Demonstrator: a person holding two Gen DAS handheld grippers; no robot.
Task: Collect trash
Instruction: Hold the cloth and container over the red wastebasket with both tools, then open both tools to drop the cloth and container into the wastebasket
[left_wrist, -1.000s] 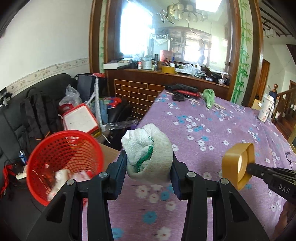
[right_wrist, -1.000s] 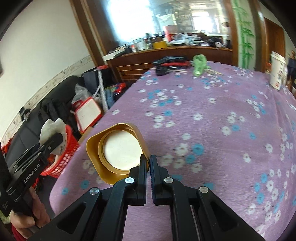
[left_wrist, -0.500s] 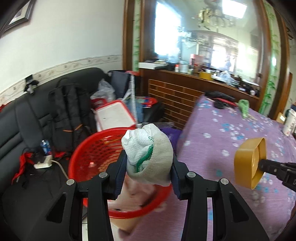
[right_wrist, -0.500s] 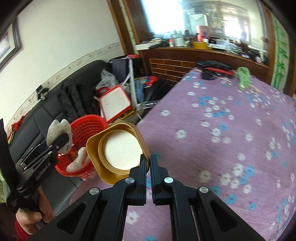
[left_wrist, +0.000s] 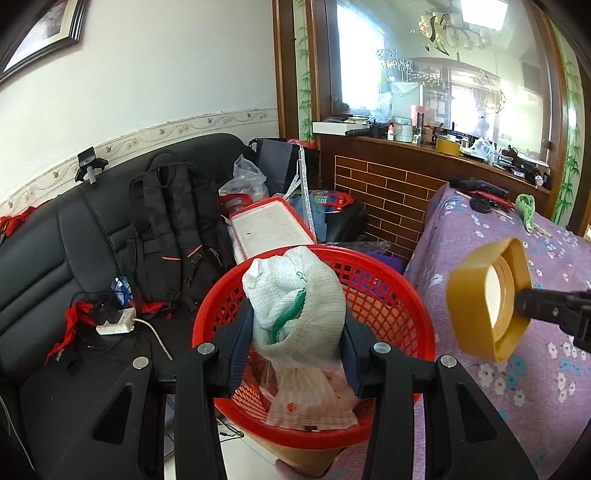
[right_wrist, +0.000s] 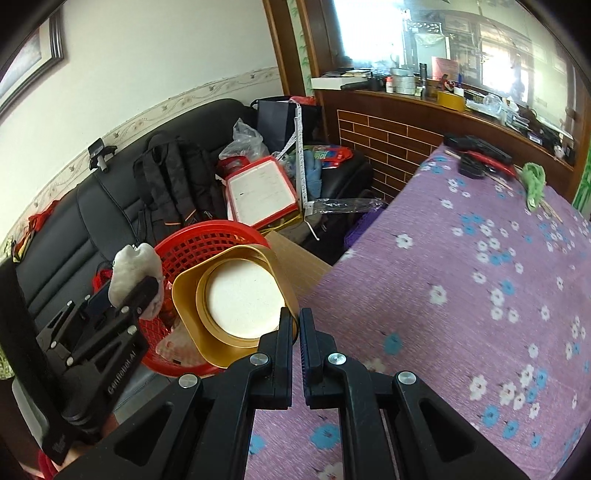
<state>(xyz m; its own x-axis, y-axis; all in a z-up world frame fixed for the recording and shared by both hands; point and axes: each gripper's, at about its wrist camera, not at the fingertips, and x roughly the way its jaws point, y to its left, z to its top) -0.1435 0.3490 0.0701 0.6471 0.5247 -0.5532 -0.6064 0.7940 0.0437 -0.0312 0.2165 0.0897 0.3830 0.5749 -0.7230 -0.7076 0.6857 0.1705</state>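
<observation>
Where pale wrappers (left_wrist: 314, 398) lie, red basket (left_wrist: 402, 295) sits open.

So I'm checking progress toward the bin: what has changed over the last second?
Both hands swung from over the purple table toward the red basket. The left gripper now holds the white cloth bundle over the basket; the right gripper brings the gold lid near its rim. Unchanged: both grips, nothing dropped.

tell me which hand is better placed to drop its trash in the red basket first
Left. The left gripper holds the white cloth over the red basket, while the right gripper's gold lid sits nearer the table.
</observation>
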